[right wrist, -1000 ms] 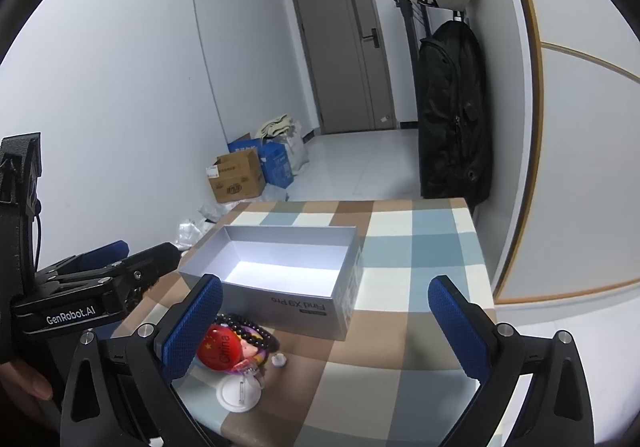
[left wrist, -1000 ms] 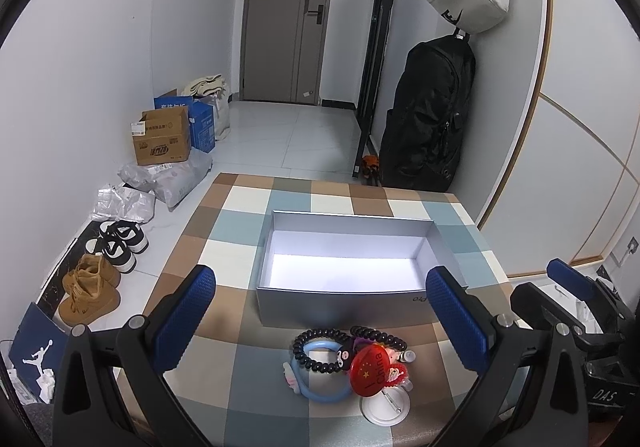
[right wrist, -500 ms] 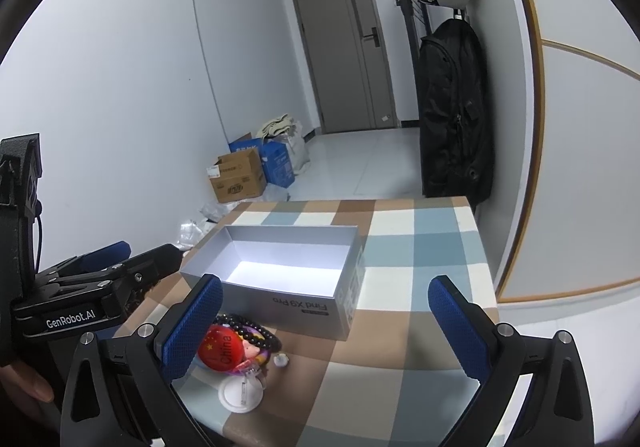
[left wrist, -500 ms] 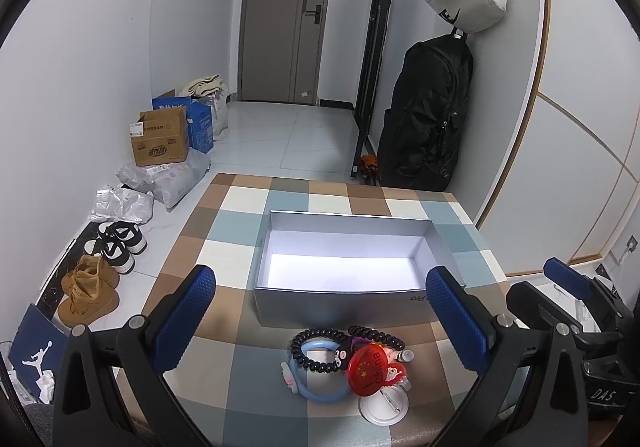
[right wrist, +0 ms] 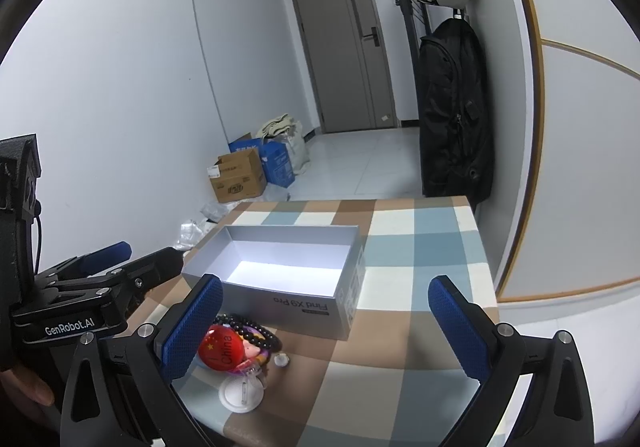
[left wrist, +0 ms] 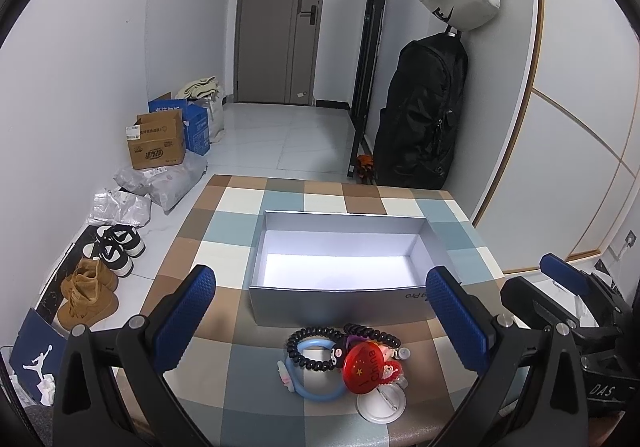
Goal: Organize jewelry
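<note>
Your left gripper (left wrist: 320, 319) and right gripper (right wrist: 326, 321) both hang wide open, holding nothing. The jewelry pile (left wrist: 346, 357) lies just below your left gripper, the open box (left wrist: 340, 259) beyond it.

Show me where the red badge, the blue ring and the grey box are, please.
red badge (left wrist: 365, 369): left wrist view, middle of its red face.
blue ring (left wrist: 310, 393): left wrist view, near edge of the loop.
grey box (left wrist: 340, 307): left wrist view, near outer wall.
</note>
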{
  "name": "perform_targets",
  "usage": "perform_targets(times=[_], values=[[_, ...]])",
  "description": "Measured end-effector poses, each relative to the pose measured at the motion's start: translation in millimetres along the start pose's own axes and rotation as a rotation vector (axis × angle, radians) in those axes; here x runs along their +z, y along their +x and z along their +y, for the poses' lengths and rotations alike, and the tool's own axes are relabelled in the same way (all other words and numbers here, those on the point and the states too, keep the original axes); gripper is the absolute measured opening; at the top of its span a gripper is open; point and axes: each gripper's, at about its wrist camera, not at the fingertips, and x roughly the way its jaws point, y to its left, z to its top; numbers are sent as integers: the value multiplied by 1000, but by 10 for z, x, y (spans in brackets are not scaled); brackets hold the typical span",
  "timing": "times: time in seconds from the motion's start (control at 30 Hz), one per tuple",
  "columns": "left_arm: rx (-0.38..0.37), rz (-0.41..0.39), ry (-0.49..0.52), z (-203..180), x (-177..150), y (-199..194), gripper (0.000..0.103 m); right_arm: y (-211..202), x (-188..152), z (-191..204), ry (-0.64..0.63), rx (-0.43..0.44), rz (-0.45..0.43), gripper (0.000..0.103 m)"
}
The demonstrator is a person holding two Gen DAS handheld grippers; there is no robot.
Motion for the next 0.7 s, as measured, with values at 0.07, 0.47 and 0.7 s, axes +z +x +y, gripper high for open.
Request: perform_targets(times=[0.07, 0.47, 0.7], values=[[-2, 1, -2, 12, 4, 7, 102, 0, -3, -2, 1, 1, -1, 103], [-23, 19, -9, 15, 0, 36, 102, 9, -15, -21, 12, 3, 7, 103], [-78, 52, -51, 152, 33, 67, 102, 117, -22, -32, 61, 69, 67, 103]])
